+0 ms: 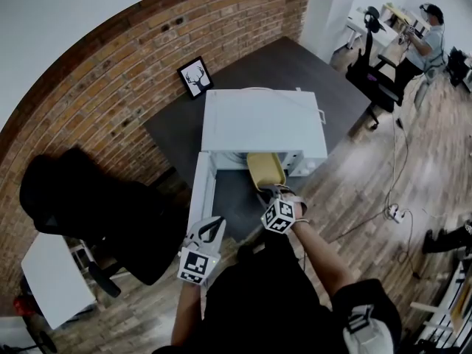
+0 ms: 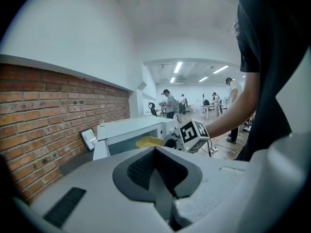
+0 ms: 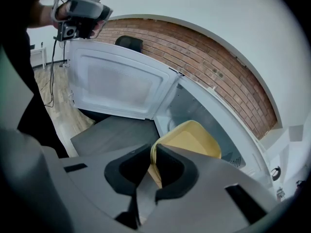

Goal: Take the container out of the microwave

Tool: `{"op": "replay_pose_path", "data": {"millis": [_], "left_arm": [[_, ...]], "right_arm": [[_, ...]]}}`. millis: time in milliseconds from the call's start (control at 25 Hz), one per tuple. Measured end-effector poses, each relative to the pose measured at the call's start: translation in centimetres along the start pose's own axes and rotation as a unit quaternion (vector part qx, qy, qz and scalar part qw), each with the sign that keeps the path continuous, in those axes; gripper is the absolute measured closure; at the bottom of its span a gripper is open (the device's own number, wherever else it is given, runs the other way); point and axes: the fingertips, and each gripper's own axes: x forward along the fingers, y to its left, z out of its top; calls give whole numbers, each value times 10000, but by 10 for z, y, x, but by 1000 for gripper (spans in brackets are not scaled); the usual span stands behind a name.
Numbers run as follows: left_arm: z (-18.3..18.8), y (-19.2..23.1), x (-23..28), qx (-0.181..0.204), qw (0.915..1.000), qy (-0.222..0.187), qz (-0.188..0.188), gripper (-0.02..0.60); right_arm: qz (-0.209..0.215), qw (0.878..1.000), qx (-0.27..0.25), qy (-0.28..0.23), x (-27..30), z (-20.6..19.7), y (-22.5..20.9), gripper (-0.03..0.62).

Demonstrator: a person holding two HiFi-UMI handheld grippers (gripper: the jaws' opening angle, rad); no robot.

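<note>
Counted: one black office chair [image 1: 88, 205], one black-framed deer picture [image 1: 196, 77], one white box-shaped microwave [image 1: 262, 120], one shallow yellow plastic container [image 1: 265, 168], two hand-held grippers.

Left hand-held gripper [image 2: 156, 150]: jaws together, nothing between them. It hangs just beside the free end of the white microwave door [image 1: 200, 194]; contact cannot be determined.

The door stands swung fully out to the left, leaving the cavity mouth unobstructed. The container sits in that mouth, its front end projecting over the bare strip of dark grey surface [image 1: 295, 68] before the microwave, its rear end inside.

Right hand-held gripper [image 3: 151, 155]: clamped on the container's near rim, one pad inside the wall, one outside.

The container's underside is hidden; whether it rests on the cavity floor cannot be told. The surface's near edge is covered by the person's torso.
</note>
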Motion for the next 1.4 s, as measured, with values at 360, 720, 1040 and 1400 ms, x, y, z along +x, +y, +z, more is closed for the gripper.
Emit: {"op": "replay_pose_path", "data": {"millis": [360,720,1040,1400], "left_arm": [[5,-5,5,-7,9999,2,-125,578],[0,-11,12,53,9994,31,-326,578],[3,-20,18,128,9989,-3,-450,578],[5,-32,30,18,9984,-86,-558,578]], "right_arm": [[123,9998,-160,55,-22,1,15,559],[316,9994,-127,32,-44,5,28,560],[243,9997,-26,-58,-60,5,42,560],[185,9998,-9,-35,-85,-3,42,562]]}}
